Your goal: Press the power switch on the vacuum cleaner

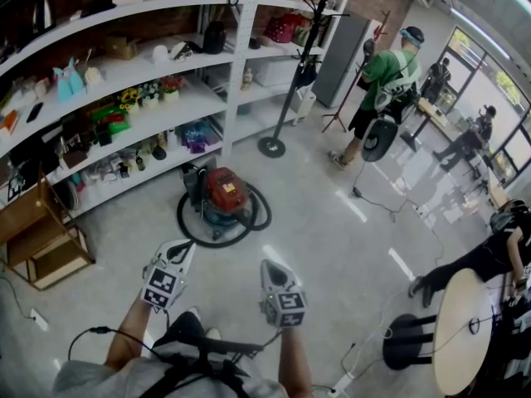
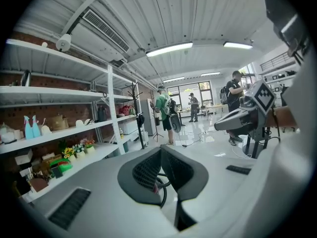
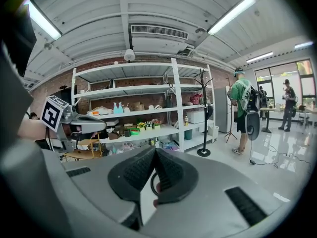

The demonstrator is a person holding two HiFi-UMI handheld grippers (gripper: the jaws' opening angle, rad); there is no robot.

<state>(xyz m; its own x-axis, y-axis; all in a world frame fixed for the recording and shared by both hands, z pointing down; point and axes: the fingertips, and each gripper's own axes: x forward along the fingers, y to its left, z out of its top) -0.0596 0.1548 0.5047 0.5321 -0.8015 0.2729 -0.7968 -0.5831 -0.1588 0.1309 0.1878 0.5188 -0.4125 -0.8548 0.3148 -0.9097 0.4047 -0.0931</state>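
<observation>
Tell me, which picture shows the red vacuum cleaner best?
The head view: the whole vacuum cleaner sits on the floor with its hose looped around it. Both gripper views show only a sliver of red and hose behind their jaws.

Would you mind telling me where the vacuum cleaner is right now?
In the head view, the vacuum cleaner sits on the floor left of centre, beside the white shelving, ahead of the left gripper and right gripper.

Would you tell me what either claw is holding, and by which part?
Nothing is held; the left claw and right claw are shut, empty, away from the vacuum cleaner.
</observation>
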